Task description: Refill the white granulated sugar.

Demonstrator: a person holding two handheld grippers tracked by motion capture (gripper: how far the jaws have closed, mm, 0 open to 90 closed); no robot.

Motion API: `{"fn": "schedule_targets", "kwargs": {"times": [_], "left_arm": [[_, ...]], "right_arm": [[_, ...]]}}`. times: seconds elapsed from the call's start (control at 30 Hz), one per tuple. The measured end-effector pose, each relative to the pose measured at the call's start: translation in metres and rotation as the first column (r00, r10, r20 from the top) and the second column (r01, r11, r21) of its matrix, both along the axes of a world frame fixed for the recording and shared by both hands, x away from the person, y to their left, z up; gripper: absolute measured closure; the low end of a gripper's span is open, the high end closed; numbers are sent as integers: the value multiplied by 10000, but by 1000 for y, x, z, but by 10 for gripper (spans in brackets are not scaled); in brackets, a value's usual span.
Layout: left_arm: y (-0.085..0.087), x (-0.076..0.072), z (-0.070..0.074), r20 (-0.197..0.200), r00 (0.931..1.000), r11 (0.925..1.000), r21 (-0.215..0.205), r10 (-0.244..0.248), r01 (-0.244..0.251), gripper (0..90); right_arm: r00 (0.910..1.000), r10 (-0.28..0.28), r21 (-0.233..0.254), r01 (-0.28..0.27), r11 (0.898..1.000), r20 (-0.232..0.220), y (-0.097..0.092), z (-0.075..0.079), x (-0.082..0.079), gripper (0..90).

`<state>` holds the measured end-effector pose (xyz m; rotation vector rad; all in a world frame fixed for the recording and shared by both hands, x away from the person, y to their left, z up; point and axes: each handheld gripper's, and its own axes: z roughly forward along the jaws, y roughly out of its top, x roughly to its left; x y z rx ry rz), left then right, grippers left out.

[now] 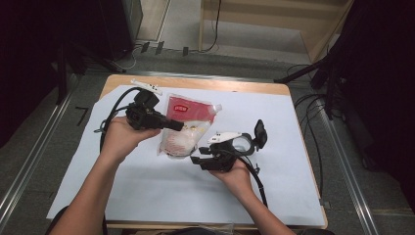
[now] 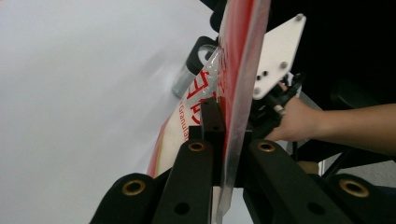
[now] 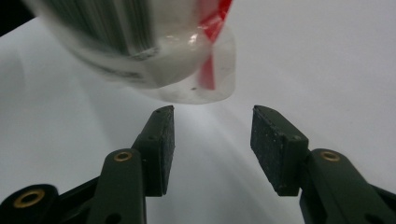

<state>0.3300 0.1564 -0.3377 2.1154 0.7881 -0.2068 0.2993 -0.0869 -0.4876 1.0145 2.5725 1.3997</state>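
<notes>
- The right hand-held gripper (image 1: 195, 160) sits low in the middle of the high view. Its jaws are apart, with nothing between them.
- The soft clear plastic bag with red print and white grains (image 1: 183, 128) is in the middle of the high view, just past those jaws.
- The left hand-held gripper (image 1: 179, 126) pinches the bag's edge.
- The white-covered counter (image 1: 147, 191) lies under everything.

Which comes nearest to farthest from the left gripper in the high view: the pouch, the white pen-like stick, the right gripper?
1. Pouch: clamped in the left gripper at its left edge.
2. White pen-like stick: just behind, at the table's far edge.
3. Right gripper: front right, jaws open.
</notes>
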Motion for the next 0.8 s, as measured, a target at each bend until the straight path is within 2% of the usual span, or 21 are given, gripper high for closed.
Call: {"fn": "schedule_targets", "kwargs": {"times": [0.1, 0.3, 0.4, 0.47, 0.57, 0.63, 0.73, 0.8], "left_arm": [[-3, -3, 1, -81, 9999, 9999, -86, -144, 144, 900], [-10, -7, 1, -212, 9995, 9997, 48, -218, 219, 900], [-10, -6, 0, -490, 9986, 9996, -216, -209, 198, 900], [-9, -6, 0, -537, 9984, 9995, -289, -149, 134, 900], [-7, -6, 0, -778, 9968, 9986, -511, -208, 168, 900], [-6, -6, 0, -764, 9970, 9985, -533, -125, 85, 900], [-6, -6, -1, -1060, 9943, 9973, -736, -126, 48, 900], [-6, -5, -2, -1063, 9943, 9976, -694, -8, -66, 900]], "right_arm": [[9997, -227, -59, 228, 9997, 131, 0, -5, 0, 501], [9989, -428, -224, 432, 9988, 175, 2, -9, 0, 501], [9984, -495, -184, 500, 9986, 282, 3, -12, -1, 501], [9974, -556, -116, 562, 9984, 458, 3, -14, -3, 504], [9971, -619, -10, 620, 9981, 447, 4, -16, -4, 504], [9964, -691, -28, 693, 9976, 500, 5, -16, -5, 504], [9956, -703, 51, 701, 9975, 622, 7, -17, -7, 506], [9954, -703, 12, 704, 9975, 650, 8, -17, -8, 508]]}}
